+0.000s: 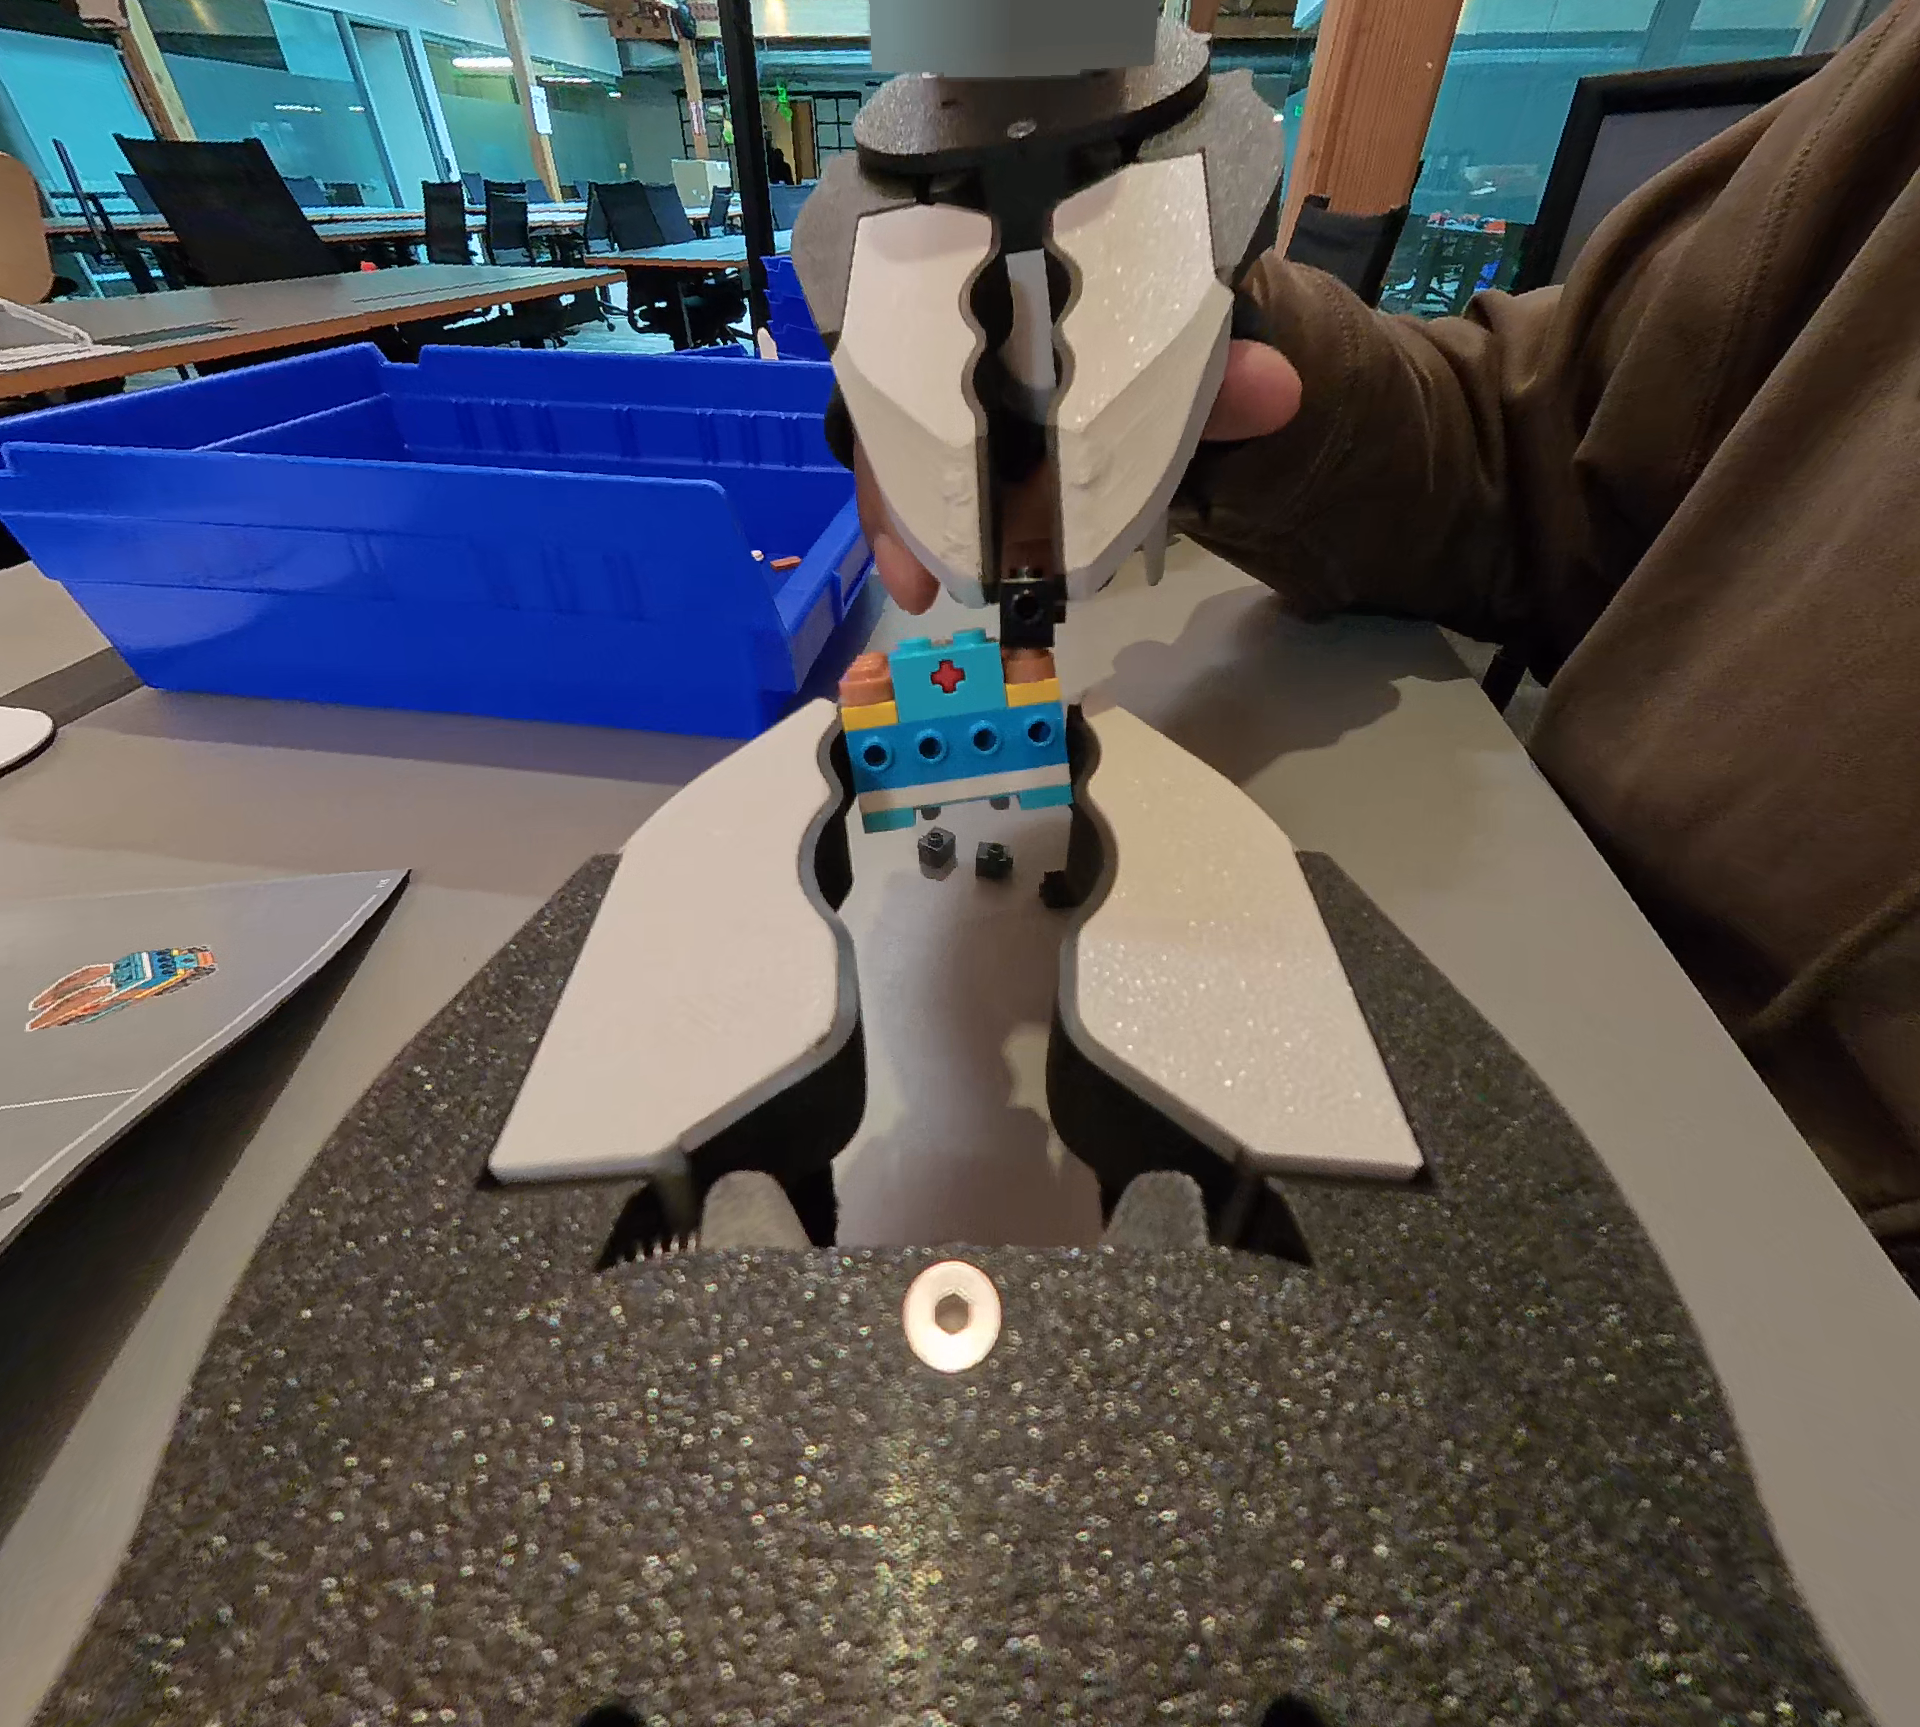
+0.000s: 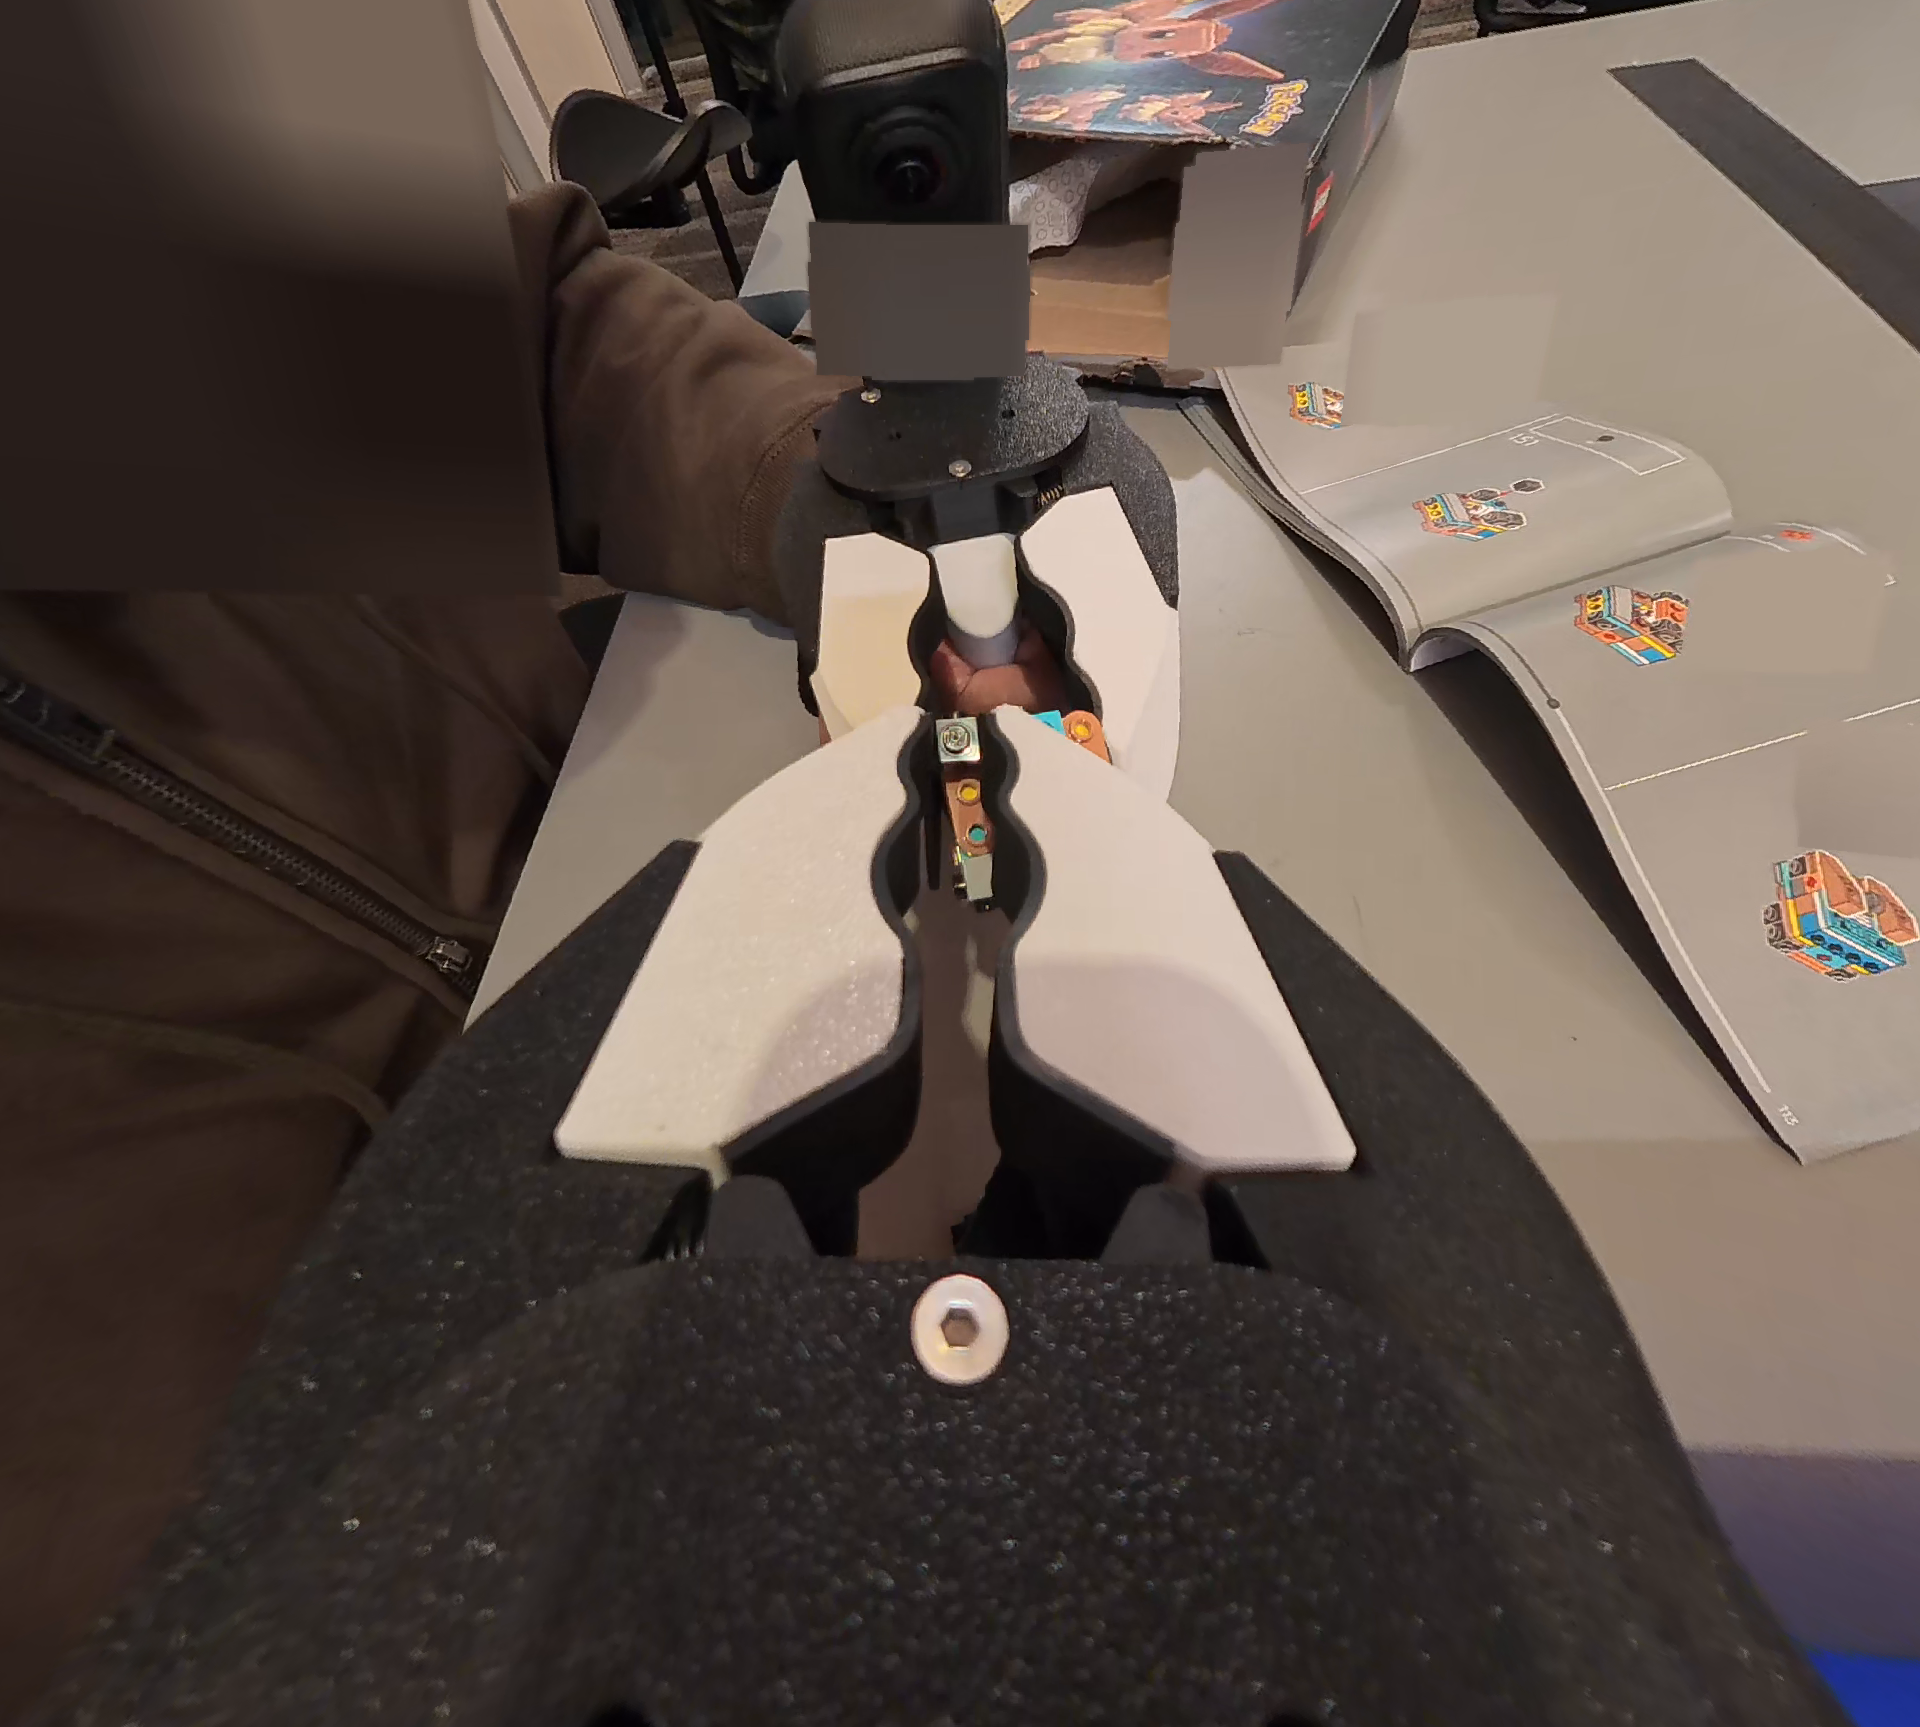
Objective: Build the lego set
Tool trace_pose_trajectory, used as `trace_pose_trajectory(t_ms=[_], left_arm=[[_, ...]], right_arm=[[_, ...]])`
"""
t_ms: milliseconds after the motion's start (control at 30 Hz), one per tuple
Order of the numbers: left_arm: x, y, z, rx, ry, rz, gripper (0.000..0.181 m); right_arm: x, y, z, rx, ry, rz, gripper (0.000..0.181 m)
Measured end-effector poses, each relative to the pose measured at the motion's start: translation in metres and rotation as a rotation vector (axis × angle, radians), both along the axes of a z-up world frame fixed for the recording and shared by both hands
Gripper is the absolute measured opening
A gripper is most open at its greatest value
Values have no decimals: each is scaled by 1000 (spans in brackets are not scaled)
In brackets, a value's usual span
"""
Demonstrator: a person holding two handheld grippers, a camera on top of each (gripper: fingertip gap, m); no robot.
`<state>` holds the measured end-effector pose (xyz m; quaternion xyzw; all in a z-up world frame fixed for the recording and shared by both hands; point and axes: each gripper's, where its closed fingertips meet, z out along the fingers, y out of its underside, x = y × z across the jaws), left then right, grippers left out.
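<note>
The left gripper [image 1: 961,768] clamps its fingers on the blue, yellow and brown lego assembly [image 1: 954,735], lifted above the grey worktop [image 1: 364,794]; its underside is hidden. The right gripper [image 1: 1023,602] comes down from above, fingers pinching a small black brick [image 1: 1029,612] that seems to touch the assembly's top right corner, though the contact is hard to make out. Three small black pieces [image 1: 992,862] lie below. A blue bin [image 1: 416,555] and an open instruction booklet [image 2: 1662,690] flank them; office desks stretch behind.
</note>
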<state>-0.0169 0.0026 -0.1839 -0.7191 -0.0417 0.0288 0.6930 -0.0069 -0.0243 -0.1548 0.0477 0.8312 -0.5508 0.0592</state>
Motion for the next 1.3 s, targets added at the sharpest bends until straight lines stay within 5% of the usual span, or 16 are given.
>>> trace_pose_trajectory(t_ms=[833,1300], left_arm=[[-4,-2,-4,-19,-58,9,38],[-10,-3,-6,-33,-79,50,37]], right_arm=[[-6,-2,-2,-156,-212,-11,8],[-10,-4,-5,-135,-126,-66,8]])
